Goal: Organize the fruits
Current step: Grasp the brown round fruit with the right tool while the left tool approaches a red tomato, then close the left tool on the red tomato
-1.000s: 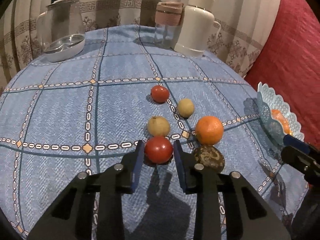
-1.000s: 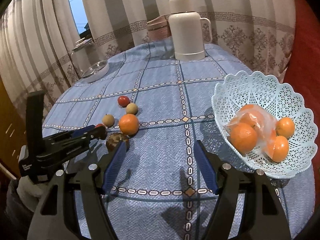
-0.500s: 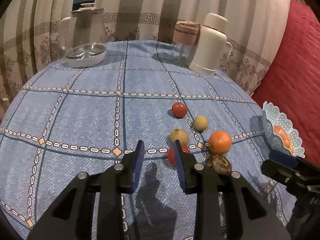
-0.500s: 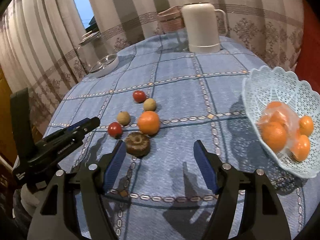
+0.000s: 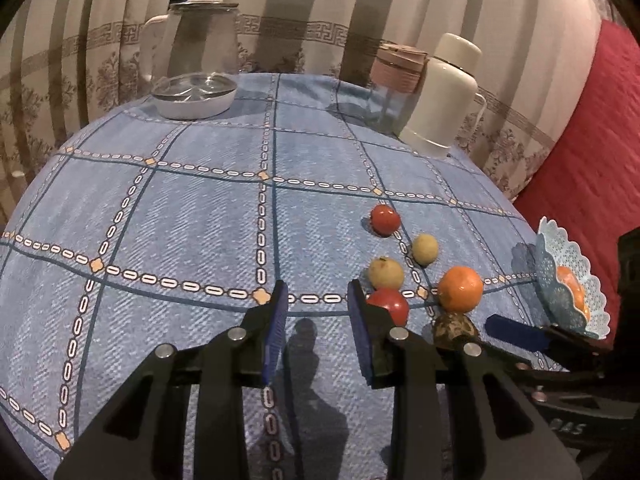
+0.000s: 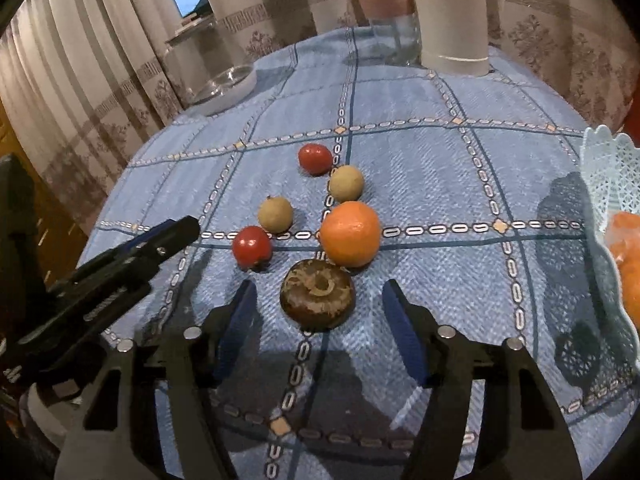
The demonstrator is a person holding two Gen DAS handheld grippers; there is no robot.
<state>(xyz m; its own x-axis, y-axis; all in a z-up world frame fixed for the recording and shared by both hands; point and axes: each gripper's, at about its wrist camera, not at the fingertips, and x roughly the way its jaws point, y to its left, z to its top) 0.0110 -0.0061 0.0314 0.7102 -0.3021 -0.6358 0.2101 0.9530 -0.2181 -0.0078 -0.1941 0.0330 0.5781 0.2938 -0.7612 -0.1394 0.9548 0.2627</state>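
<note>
Several fruits lie on the blue tablecloth: two red tomatoes (image 6: 252, 246) (image 6: 315, 159), two small yellowish fruits (image 6: 275, 214) (image 6: 346, 183), an orange (image 6: 351, 233) and a dark brown fruit (image 6: 317, 294). My right gripper (image 6: 320, 328) is open, its jaws on either side of the brown fruit, just short of it. My left gripper (image 5: 316, 320) is open and empty, left of the near tomato (image 5: 388, 306). A pale blue basket (image 6: 612, 176) with oranges stands at the right; it also shows in the left wrist view (image 5: 560, 280).
A white thermos (image 6: 450, 16), a pink-lidded glass jar (image 6: 384, 20) and a glass jug with a dish (image 5: 195, 94) stand at the table's far edge. Curtains hang behind. A red cushion (image 5: 592, 140) is at the right.
My left gripper has pulled back and left from the near tomato, which stays on the cloth. My right gripper has moved left toward the brown fruit, away from the basket.
</note>
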